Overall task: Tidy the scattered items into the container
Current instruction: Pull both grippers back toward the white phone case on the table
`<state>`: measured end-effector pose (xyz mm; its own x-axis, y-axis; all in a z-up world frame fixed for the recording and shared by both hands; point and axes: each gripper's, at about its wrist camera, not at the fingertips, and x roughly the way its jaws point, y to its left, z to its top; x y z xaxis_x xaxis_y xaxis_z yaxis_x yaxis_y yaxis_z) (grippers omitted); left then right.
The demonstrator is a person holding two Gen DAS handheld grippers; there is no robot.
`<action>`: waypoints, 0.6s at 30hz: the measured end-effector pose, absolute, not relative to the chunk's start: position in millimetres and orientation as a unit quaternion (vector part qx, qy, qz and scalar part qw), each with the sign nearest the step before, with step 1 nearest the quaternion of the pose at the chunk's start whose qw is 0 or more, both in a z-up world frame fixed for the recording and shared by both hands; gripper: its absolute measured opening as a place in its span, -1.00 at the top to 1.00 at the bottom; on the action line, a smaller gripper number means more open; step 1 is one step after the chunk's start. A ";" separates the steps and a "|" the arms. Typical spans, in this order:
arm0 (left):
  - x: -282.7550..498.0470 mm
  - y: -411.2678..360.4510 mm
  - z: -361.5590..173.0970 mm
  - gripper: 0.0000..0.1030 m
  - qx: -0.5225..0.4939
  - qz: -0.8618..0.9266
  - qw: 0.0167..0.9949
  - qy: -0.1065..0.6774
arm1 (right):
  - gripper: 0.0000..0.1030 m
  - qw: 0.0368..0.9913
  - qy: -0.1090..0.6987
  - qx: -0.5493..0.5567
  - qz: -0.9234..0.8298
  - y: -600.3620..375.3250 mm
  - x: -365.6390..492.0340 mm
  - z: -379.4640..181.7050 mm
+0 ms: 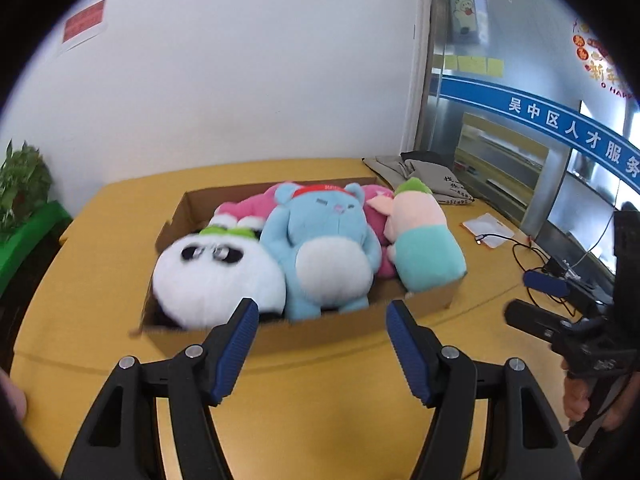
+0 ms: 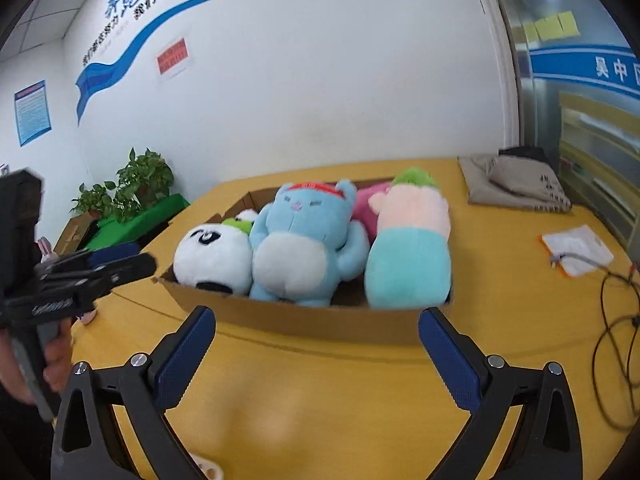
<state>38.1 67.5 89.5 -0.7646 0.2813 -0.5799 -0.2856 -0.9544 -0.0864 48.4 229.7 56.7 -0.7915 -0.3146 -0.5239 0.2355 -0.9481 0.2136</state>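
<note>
Open left claw, then box w/ toys, banner "吴中区人才服务".

Office, looks like a public service centre. White wall with blue swoosh graphic and slogan lettering, framed notice, glass partition with blue Chinese banner and sticky notes. Yellow table, potted plants.

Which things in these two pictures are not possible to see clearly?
- Pink plush toy: both views, mostly hidden behind the blue plush toy.
- Cardboard box floor: both views, covered by toys.
- Panda plush toy: left wrist view, blurred.
- Small pink thing: right wrist view, cut by the bottom edge.
</note>
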 end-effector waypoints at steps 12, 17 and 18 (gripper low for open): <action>111.6 53.7 16.5 -0.29 -0.395 0.901 0.180 0.001 | -1.00 0.152 -0.050 0.362 -0.918 198.6 109.9 7.8; 127.9 49.4 -20.1 -0.29 -0.447 0.874 0.190 0.002 | -1.00 0.200 -0.023 0.414 -0.888 181.9 139.2 -37.1; 130.0 49.9 -25.6 -0.29 -0.454 0.870 0.193 0.003 | -1.00 0.207 -0.017 0.423 -0.882 177.7 145.6 -44.9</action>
